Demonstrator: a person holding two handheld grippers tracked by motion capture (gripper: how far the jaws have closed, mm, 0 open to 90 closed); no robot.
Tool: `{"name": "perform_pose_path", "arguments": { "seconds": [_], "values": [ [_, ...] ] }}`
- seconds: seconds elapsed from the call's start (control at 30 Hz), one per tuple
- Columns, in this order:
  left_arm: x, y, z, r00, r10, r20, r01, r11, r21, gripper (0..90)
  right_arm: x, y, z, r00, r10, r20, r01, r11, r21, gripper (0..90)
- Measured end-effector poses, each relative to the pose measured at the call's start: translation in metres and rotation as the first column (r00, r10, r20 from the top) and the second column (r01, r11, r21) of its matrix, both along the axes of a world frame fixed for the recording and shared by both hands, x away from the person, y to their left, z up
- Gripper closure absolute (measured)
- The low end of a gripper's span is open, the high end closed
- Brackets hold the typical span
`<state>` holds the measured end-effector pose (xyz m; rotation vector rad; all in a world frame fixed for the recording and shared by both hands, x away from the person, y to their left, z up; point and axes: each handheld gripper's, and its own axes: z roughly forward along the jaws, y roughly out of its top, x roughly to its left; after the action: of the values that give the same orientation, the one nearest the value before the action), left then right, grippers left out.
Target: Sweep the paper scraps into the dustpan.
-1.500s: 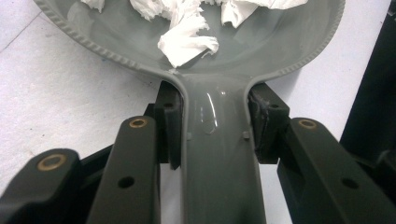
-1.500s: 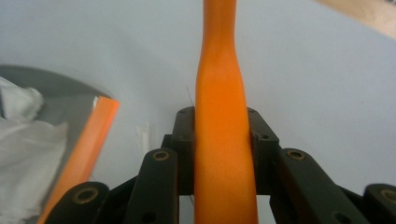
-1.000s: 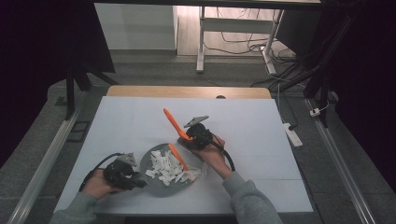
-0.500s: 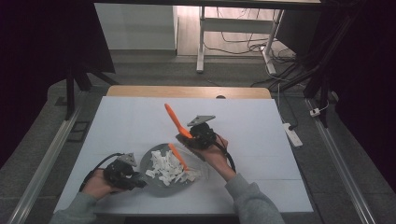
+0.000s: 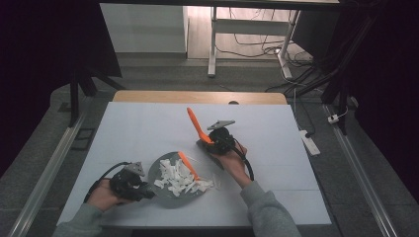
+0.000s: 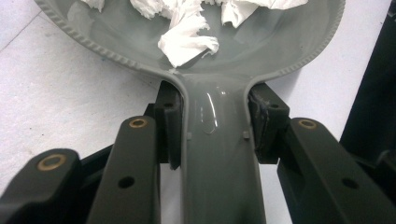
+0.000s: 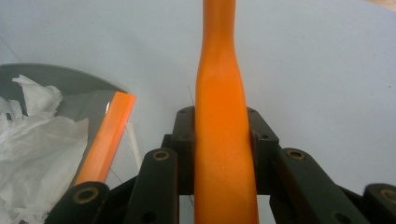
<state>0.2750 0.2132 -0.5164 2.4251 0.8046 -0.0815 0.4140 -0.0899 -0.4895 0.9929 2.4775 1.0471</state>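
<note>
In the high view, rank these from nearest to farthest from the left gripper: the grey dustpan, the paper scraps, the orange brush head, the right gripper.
From the left gripper, shut on the dustpan's handle:
1. Grey dustpan, held, at its right.
2. Paper scraps, piled on the pan.
3. Orange brush head, at the pile's far edge.
4. Right gripper, farther right, holding the brush handle.

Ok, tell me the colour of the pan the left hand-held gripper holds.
Grey; the pan shows best in the left gripper view.
</note>
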Motion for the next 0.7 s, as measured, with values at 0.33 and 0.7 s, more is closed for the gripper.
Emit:
{"name": "perform_pose_path", "arguments": {
  "seconds": [0.33,0.7],
  "values": [
    [0.000,0.000,0.000,1.0000,0.001,0.000,-0.001,1.0000,0.000,61.3,-0.011,0.020,-0.002,0.9987,0.052,0.000,-0.052,0.998,-0.034,70.5],
    [0.000,0.000,0.000,1.0000,0.000,-0.001,0.000,1.0000,0.002,61.4,-0.042,0.051,0.003,0.9777,0.208,-0.031,-0.206,0.977,0.046,70.5]
  ]
}}
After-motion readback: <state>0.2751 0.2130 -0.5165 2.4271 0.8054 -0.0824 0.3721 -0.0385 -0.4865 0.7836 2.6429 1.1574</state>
